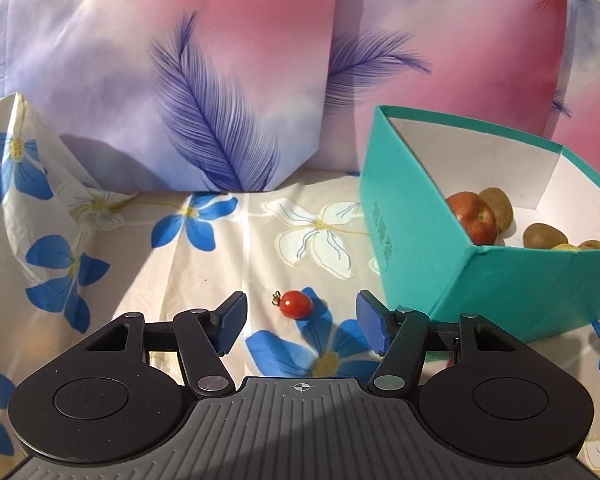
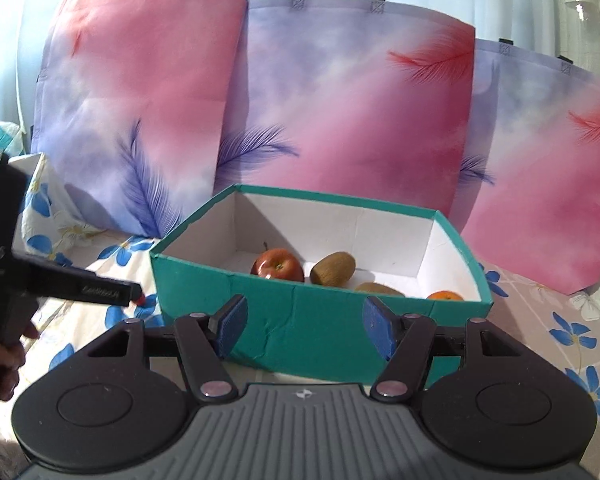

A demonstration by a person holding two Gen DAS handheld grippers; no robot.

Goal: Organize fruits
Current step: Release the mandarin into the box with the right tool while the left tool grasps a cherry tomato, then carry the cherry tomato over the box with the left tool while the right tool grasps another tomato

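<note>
Teal box [image 2: 300,320] holds apple [image 2: 278,266], kiwis [image 2: 334,268] and orange [image 2: 445,295]; one cherry tomato [image 1: 296,304] remains outside, between wide-open left gripper [image 1: 300,322]. Right gripper [image 2: 304,326] wide, empty.

The box [image 2: 300,320] is teal outside and white inside. In it lie a red apple [image 2: 278,266], brown kiwis [image 2: 334,268] and an orange fruit [image 2: 446,295]. A red cherry tomato [image 1: 296,304] rests on the cream cloth [image 1: 204,264], which is printed with blue and white flowers with yellow centres. The bags [image 2: 352,112] behind fade from pink to lilac, with purple and red feathers. Both claws are black with blue pads [image 1: 370,322].
</note>
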